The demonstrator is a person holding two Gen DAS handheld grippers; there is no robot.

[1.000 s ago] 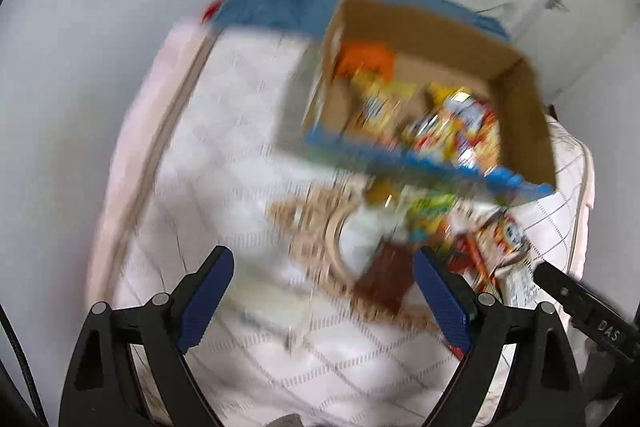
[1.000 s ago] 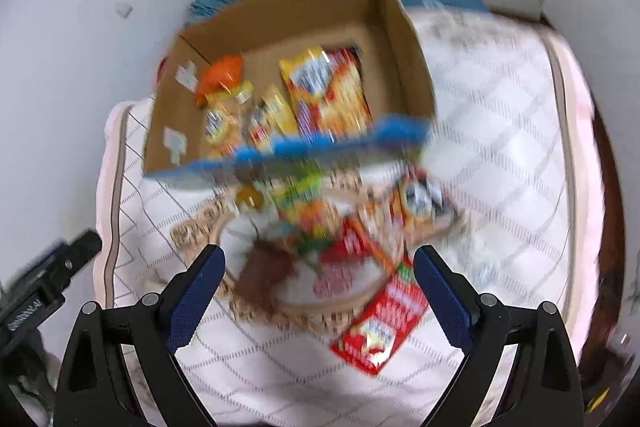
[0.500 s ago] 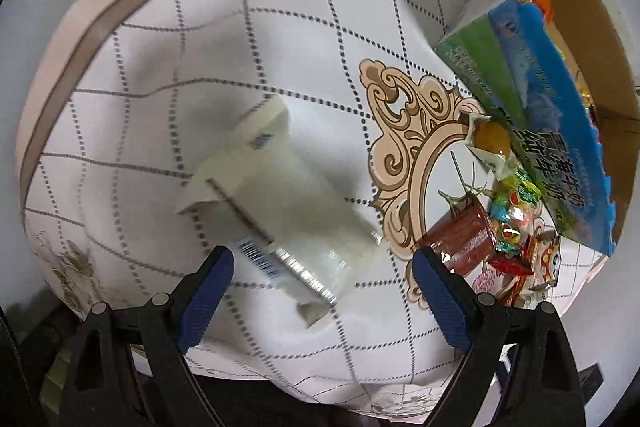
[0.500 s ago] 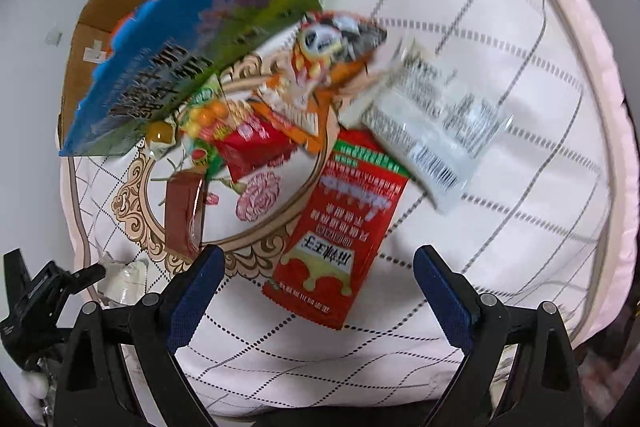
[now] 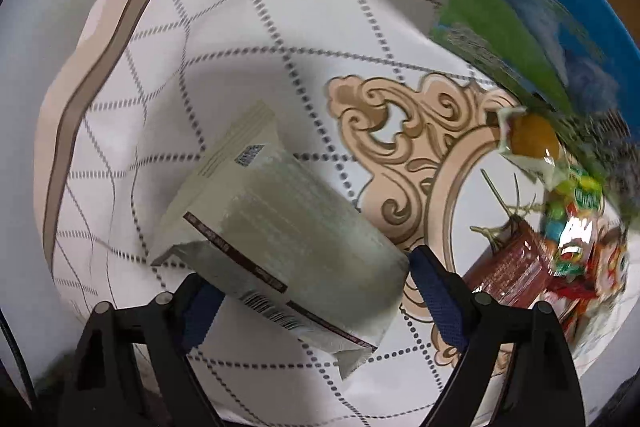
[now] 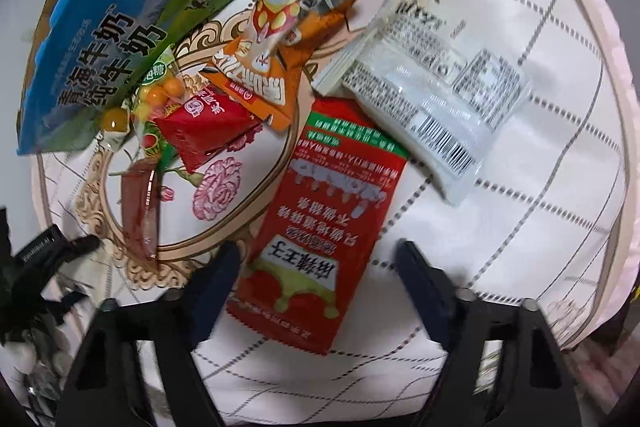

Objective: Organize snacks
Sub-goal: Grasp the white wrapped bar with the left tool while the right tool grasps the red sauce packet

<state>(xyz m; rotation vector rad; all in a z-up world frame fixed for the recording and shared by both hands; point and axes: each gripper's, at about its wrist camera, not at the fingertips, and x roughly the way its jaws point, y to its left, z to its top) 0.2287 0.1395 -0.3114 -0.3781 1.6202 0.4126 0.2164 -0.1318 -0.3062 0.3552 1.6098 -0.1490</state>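
Observation:
My left gripper [image 5: 316,279] is open, its fingers either side of the near end of a pale white-green snack packet [image 5: 280,239] lying on the white quilted cloth [image 5: 280,7]. My right gripper [image 6: 316,267] is open, straddling the near end of a long red snack packet [image 6: 320,223]. Beyond it lie a clear white packet [image 6: 432,95], an orange panda packet [image 6: 280,39], a small red packet [image 6: 208,123], a dark red bar [image 6: 140,203] and small candies [image 6: 160,95]. The cardboard box with a blue-green printed flap [image 6: 120,27] stands behind them.
The cloth has a tan ornate frame print [image 5: 404,131] under the snack pile. The surface's edge with a pink-brown border [image 5: 100,67] curves round on the left. The left gripper's body [image 6: 40,259] shows at the right wrist view's lower left.
Both grippers have dropped from above the box down close to the cloth. The pale packet now sits between the left fingers and the red packet between the right fingers.

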